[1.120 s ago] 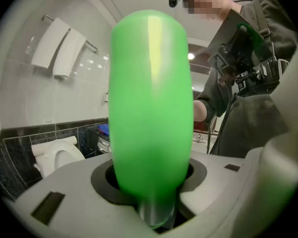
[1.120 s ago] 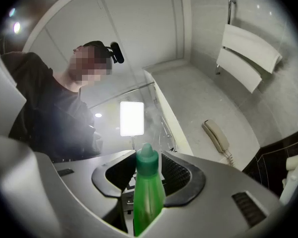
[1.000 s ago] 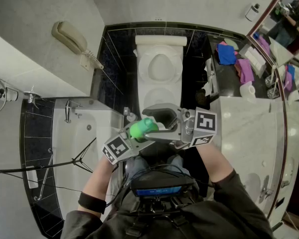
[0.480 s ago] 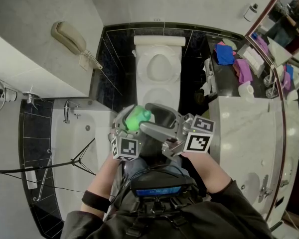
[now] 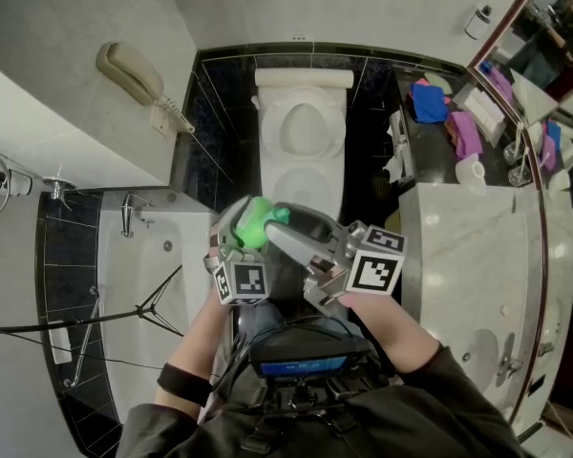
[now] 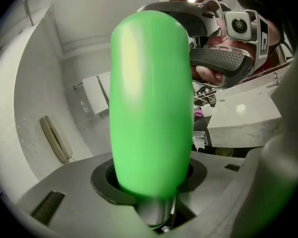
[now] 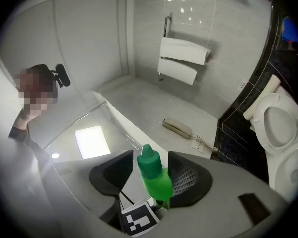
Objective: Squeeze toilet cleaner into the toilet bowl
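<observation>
- Green plastic squeeze bottle (image 5: 256, 222): in the head view, the body is largely covered by the left gripper (image 5: 237, 246). In the left gripper view, its lower end blurs into the jaws near the lens and it blocks the middle of the room.
- Right gripper (image 7: 150, 175): the jaws have just been closing around the bottle's neck. Pad contact cannot be told.
- White toilet (image 5: 304, 127): the near end is hidden behind both grippers. In the right gripper view, it is cut by the right edge.
- Blue and purple items (image 5: 432, 103) beside the mirror: too small to identify.
</observation>
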